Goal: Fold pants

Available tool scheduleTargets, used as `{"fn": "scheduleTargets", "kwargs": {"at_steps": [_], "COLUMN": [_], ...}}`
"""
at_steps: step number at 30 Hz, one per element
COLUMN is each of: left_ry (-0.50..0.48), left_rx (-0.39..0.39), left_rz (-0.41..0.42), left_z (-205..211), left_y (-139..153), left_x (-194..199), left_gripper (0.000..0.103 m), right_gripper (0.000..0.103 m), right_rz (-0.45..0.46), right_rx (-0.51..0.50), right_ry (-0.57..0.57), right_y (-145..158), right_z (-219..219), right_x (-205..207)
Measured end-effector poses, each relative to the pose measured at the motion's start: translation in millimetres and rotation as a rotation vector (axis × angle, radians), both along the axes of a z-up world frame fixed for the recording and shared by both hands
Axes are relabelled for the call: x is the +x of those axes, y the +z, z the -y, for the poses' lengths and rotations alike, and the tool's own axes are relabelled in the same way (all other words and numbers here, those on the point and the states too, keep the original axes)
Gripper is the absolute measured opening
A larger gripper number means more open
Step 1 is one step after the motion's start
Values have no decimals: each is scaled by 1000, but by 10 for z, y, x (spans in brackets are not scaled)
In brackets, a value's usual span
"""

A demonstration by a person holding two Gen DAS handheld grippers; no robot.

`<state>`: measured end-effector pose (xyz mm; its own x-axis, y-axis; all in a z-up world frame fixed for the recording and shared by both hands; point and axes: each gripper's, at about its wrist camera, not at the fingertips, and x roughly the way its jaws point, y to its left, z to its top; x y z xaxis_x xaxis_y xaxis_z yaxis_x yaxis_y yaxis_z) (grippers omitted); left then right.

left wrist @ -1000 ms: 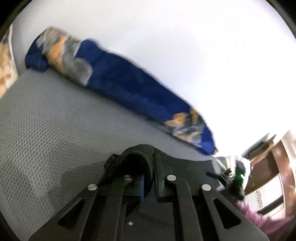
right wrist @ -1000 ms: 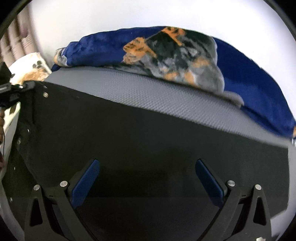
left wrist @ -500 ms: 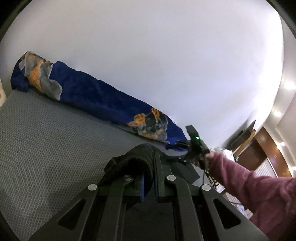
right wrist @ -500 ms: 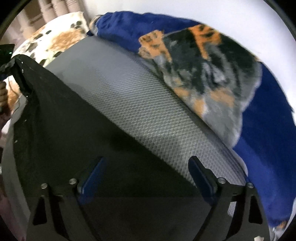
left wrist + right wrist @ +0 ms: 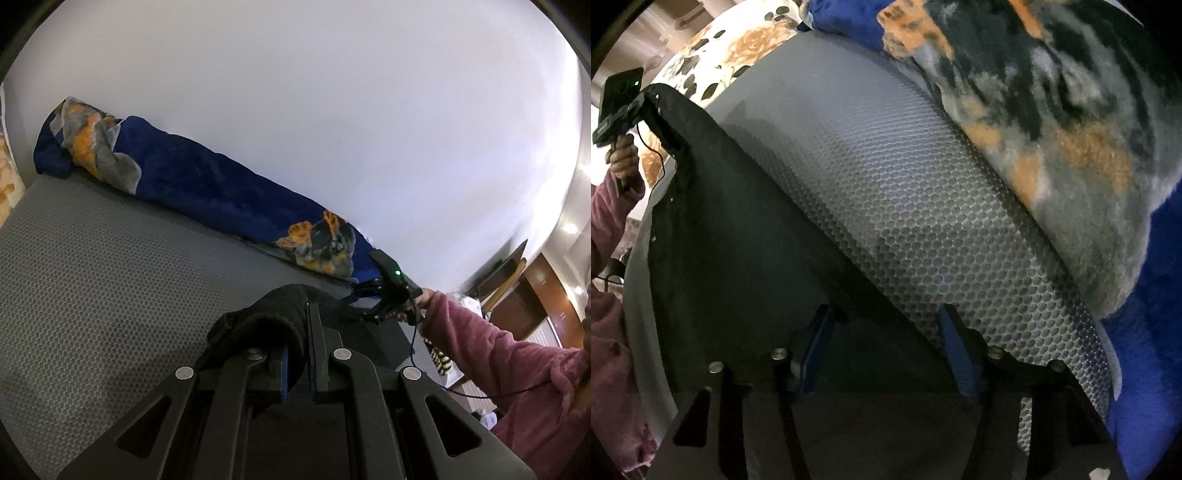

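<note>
My left gripper (image 5: 297,350) is clamped tight on a bunched corner of the black pants (image 5: 266,325), the cloth humped up over its blue pads. My right gripper (image 5: 886,354) stands over the other end of the pants (image 5: 746,258); its jaws have just been closing, and the dark cloth lies between the blue pads (image 5: 812,354), though I cannot tell whether they press on it. From the right wrist view the pants stretch flat away from me across the mattress to the far corner that my left gripper (image 5: 639,107) holds raised, with my hand (image 5: 624,158) on its handle and my pink fleecy sleeve (image 5: 605,221) below it.

Beneath the pants lies a grey mattress (image 5: 92,280) with a honeycomb texture, bare over most of its width. Along its far edge runs a rolled blue blanket (image 5: 207,188) printed with orange and grey patches, pressed against a plain white wall (image 5: 332,110). At the head end sits a floral pillow (image 5: 738,48) in white, tan and dark leaves. In the left wrist view my right gripper (image 5: 388,295) shows a green light, and beyond my sleeve (image 5: 498,354) are brown wooden furniture (image 5: 535,291) and ceiling spotlights (image 5: 570,228).
</note>
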<state>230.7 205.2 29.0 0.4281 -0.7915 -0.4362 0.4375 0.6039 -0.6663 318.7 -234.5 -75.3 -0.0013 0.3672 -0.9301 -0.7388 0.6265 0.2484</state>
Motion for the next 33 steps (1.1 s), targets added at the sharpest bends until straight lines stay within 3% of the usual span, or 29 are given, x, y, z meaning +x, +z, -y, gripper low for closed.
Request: {"fn": "scheduleTargets", "kwargs": {"at_steps": [7, 9, 15, 20, 25, 28, 33], "left_ry": [14, 18, 29, 33, 10, -17, -51], "left_rx": [13, 17, 34, 66, 77, 77, 84], "left_rz": [-6, -10, 4, -5, 25, 27, 21], "left_z": [6, 10, 25, -25, -83, -116, -201], "left_y": [-40, -58, -78, -125, -56, -31, -78], "left_x": [33, 54, 86, 110, -30, -192, -543], "left_gripper": [8, 8, 8, 8, 8, 8, 8], "right_gripper": [39, 26, 11, 8, 8, 8, 8], "right_rz": [15, 26, 89, 262, 460, 521, 525], "right_rx": [-22, -46, -141, -165, -197, -209, -195], "right_ry": [20, 28, -11, -138, -303, -354, -395], "right_y": [7, 4, 41, 280, 543, 647, 677], "right_z": [17, 0, -20, -40, -107, -134, -28], "right_x": [-79, -107, -228, -548, -1171, -1550, -2129]}}
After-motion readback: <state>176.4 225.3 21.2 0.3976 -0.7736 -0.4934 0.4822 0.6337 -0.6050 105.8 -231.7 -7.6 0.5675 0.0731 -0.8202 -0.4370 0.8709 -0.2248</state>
